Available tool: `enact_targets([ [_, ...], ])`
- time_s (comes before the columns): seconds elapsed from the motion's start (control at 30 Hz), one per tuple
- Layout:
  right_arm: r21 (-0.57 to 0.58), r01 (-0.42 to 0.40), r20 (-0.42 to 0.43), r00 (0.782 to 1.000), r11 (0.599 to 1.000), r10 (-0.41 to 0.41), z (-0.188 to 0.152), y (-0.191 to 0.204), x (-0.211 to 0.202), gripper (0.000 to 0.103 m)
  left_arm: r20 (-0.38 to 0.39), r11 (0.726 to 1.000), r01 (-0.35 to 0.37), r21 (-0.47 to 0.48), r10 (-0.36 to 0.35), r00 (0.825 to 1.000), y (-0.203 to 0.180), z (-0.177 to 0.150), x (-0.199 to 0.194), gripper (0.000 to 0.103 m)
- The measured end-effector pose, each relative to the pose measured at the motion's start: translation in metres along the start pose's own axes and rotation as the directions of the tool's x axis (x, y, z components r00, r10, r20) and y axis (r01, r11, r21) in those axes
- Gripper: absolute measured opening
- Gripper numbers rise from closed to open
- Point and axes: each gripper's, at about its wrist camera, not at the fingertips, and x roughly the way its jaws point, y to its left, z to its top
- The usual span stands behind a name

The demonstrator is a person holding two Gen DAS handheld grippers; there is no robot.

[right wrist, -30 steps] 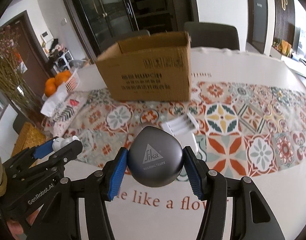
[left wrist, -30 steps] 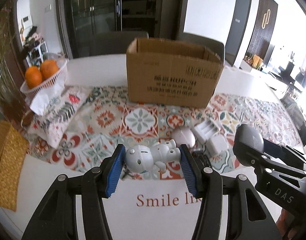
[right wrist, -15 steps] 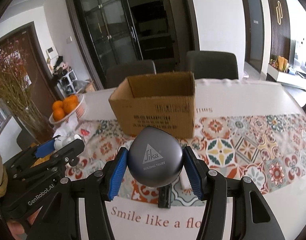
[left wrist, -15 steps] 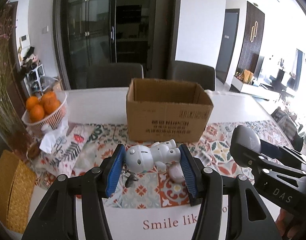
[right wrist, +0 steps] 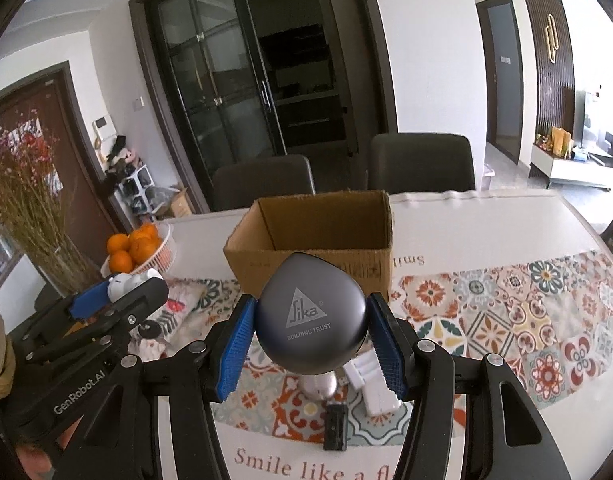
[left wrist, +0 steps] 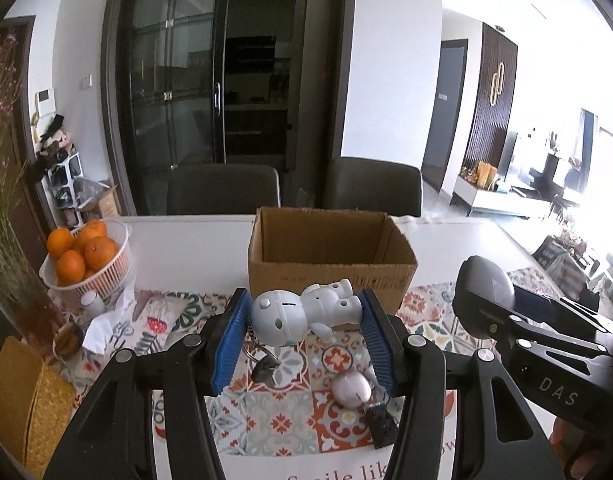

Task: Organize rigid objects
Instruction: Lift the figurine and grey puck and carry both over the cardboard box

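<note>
Between blue-padded jaws of left gripper: white plastic robot figurine, lying sideways, pinched head to feet, lifted off table, metal key ring dangling below. Beyond jaws: open brown cardboard box, standing on patterned tablecloth. Below jaws on cloth: small silver-pink oval object, black block. Right gripper jaws clamp dark grey teardrop-shaped case with Sika logo, held in front of same box; white charger beneath jaws
</note>
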Motion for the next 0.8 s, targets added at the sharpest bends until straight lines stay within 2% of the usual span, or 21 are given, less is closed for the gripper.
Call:
enact_targets([
  [0.43,0.006,0.003,0.040,0.999,1.000,-0.004,0.038,-0.005,0.013,0.057,0.054,0.999,0.001,0.040,-0.003,0.999,-0.004,0.042,0.017,0.054],
  [0.8,0.004,0.008,0.047,0.999,1.000,-0.008,0.079,-0.010,0.040,0.057,0.052,0.998,0.022,0.060,-0.025,0.998,-0.004,0.078,0.046,0.054],
])
